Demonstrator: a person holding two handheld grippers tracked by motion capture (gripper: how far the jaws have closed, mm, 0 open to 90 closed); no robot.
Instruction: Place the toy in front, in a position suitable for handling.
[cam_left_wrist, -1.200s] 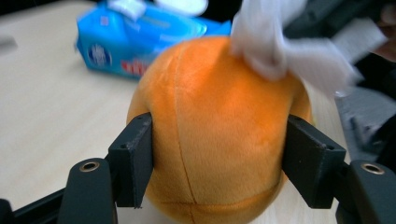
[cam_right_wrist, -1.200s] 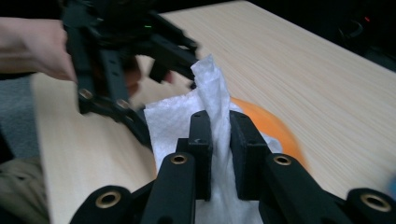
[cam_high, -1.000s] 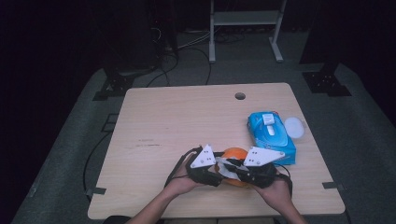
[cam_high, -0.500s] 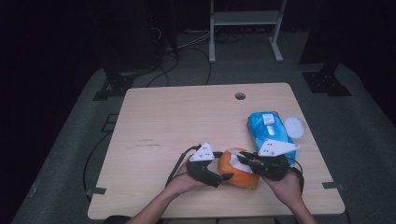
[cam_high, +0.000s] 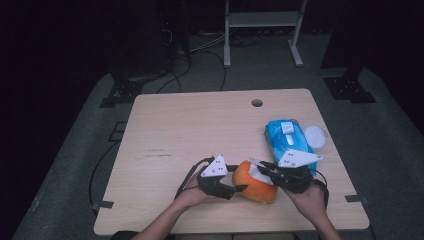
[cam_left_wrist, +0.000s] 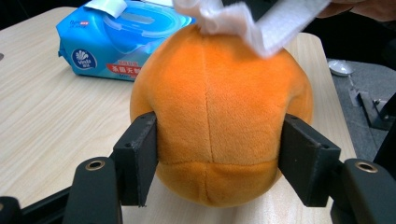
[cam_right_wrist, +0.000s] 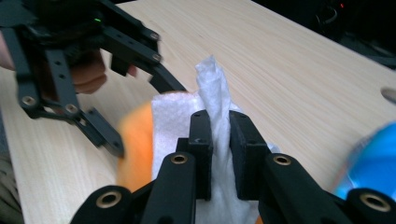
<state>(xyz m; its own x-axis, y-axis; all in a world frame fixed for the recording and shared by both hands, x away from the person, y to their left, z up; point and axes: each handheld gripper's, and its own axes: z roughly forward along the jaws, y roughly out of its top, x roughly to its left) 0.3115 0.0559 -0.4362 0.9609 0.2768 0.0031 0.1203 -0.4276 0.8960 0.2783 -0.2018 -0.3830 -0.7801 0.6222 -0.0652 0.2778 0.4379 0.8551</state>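
- The wooden table (cam_high: 200, 130) bears a blue wipes pack (cam_high: 287, 137) at its right; the pack's long axis runs away from the person
- The orange plush ball (cam_high: 255, 182) sits at the near edge, round, with its seam upright
- The left gripper (cam_left_wrist: 217, 161), jaws just closed, clamps the ball's sides
- The right gripper (cam_right_wrist: 219, 140) pinches a white wipe (cam_right_wrist: 215, 93) upright on the ball's top

Orange plush ball (cam_left_wrist: 219, 112) under white wipe (cam_right_wrist: 212, 100)
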